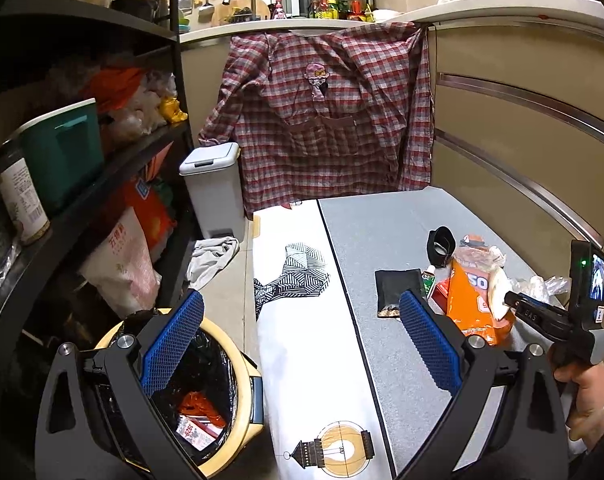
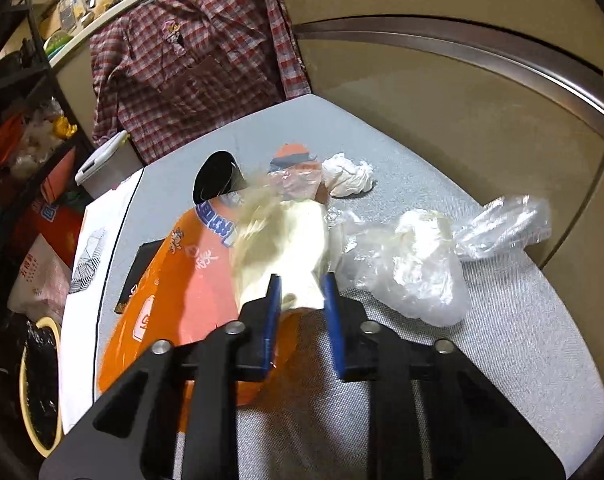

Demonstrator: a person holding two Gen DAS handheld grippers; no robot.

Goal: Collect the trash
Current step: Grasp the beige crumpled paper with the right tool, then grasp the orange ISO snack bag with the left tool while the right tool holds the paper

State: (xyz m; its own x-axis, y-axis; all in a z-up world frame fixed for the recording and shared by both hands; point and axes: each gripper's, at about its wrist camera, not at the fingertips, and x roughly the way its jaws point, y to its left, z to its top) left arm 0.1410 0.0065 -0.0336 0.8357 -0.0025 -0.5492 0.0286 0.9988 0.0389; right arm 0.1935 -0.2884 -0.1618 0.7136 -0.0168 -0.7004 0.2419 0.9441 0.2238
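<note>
My left gripper (image 1: 302, 312) is open and empty, held above the gap between the cream-rimmed trash bin (image 1: 237, 360) and the grey table (image 1: 382, 240). The bin has a black liner and holds red and printed wrappers (image 1: 197, 416). My right gripper (image 2: 302, 284) is shut on a pale yellowish plastic bag (image 2: 285, 244), over an orange snack bag (image 2: 173, 280). It also shows in the left wrist view (image 1: 514, 300), at the orange bag (image 1: 470, 300). A black packet (image 1: 396, 290), a black cup (image 1: 442, 244), a crumpled white tissue (image 2: 350, 178) and clear plastic bags (image 2: 418, 268) lie on the table.
A black shelf rack (image 1: 81, 184) full of bags and tins stands left. A grey lidded bin (image 1: 213, 184) and a plaid shirt (image 1: 326, 108) hanging from the counter are behind. A white printed cloth (image 1: 302, 320) covers the table's left side. Beige cabinet fronts (image 1: 522, 128) stand right.
</note>
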